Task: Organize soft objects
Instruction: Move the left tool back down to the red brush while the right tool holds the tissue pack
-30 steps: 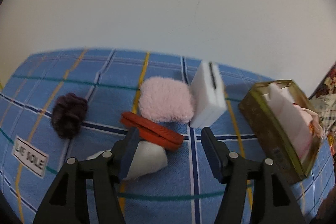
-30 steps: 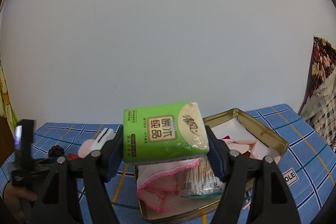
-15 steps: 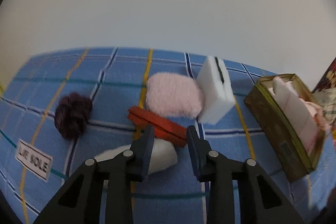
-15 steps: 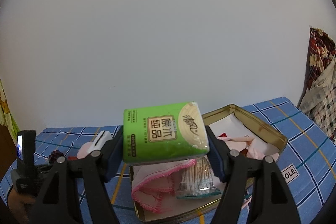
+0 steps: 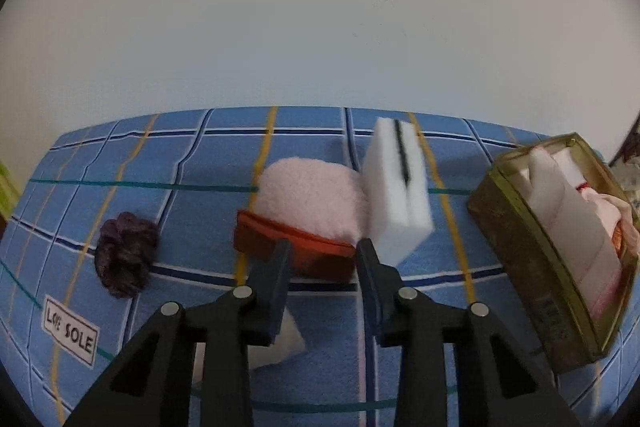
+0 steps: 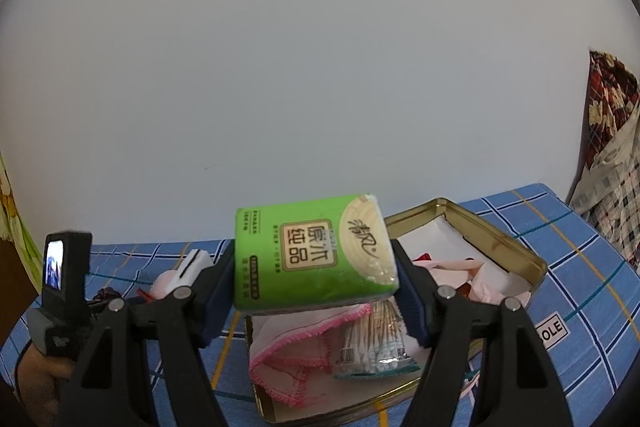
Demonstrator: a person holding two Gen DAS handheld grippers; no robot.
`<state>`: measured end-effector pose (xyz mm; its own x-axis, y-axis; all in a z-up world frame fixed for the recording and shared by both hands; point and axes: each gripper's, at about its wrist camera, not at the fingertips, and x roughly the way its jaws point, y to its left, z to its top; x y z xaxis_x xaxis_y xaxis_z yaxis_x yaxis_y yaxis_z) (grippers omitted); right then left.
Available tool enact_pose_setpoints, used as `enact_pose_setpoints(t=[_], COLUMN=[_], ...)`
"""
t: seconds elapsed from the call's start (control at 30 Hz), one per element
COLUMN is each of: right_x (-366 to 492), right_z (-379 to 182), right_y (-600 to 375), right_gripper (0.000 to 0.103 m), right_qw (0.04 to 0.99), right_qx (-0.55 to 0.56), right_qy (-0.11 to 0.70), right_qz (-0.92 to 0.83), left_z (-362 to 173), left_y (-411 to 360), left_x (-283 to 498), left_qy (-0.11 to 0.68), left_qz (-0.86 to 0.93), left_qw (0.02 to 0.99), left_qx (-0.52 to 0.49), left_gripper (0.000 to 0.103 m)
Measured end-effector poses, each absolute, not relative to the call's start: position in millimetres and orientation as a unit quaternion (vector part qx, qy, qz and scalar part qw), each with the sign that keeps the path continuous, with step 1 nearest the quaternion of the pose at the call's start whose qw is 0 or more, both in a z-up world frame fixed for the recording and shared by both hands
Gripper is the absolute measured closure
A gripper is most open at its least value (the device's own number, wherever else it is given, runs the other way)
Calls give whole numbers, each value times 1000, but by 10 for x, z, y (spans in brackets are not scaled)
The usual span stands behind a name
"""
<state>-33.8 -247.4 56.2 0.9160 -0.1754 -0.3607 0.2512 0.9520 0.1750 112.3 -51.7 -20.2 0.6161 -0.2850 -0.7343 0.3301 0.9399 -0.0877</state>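
In the left wrist view, the fingers of the left gripper (image 5: 322,251) were wide apart one second ago. Now they have come close together, and they seem clamped on the near end of the red flat pad (image 5: 260,231). This pad lies on the blue checked cloth (image 5: 192,147), at 12 o'clock from the fingers, and leans on the pink fluffy pad (image 5: 308,195). I cannot tell whether it is already off the cloth.

The white sponge (image 5: 396,187) at 1 o'clock and the dark scrunchie (image 5: 124,255) at 9 o'clock are not touched.

The right gripper (image 6: 316,275) has not changed. Its fingers hold the green tissue pack (image 6: 312,255) above the open tin (image 6: 492,235), which has cloths inside already.

In my judgement the red pad is now secured. Its next move is toward the tin at 3 o'clock.
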Motion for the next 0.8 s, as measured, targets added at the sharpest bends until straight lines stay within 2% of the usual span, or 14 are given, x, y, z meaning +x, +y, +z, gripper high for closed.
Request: enact_pose_setpoints(t=[0.03, 0.1, 0.23, 0.3, 0.63, 0.67, 0.73, 0.77, 0.8], right_x=[-333, -330, -336, -345, -344, -344, -342, -343, -342], right_z=[565, 571, 570, 572, 576, 578, 574, 572, 570], right_y=[-2488, -2497, -2477, -2468, -2478, -2476, -2475, -2470, -2461], right_gripper=[32, 32, 32, 32, 32, 32, 32, 32, 32], right_qw=[972, 972, 972, 972, 971, 971, 970, 970, 971], right_qx=[114, 119, 121, 120, 126, 128, 129, 128, 125], right_qy=[173, 173, 171, 170, 170, 170, 170, 170, 171], right_qz=[-109, -109, -110, -112, -112, -112, -112, -113, -114], left_z=[-205, -212, -241, -221, -72, -54, -19, -31, -39], left_y=[-488, -436, -443, -438, -309, -298, -218, -189, -198], left_x=[1107, 1082, 937, 857, 665, 657, 643, 653, 660], left_qy=[401, 397, 373, 364, 337, 335, 334, 333, 330], left_qz=[-175, -196, -202, -209, -230, -234, -230, -222, -214], left_qw=[899, 897, 906, 907, 913, 912, 912, 914, 916], left_qx=[23, 7, 14, 12, 23, 32, 59, 69, 79], left_gripper=[70, 82, 85, 98, 96, 84, 30, 21, 18])
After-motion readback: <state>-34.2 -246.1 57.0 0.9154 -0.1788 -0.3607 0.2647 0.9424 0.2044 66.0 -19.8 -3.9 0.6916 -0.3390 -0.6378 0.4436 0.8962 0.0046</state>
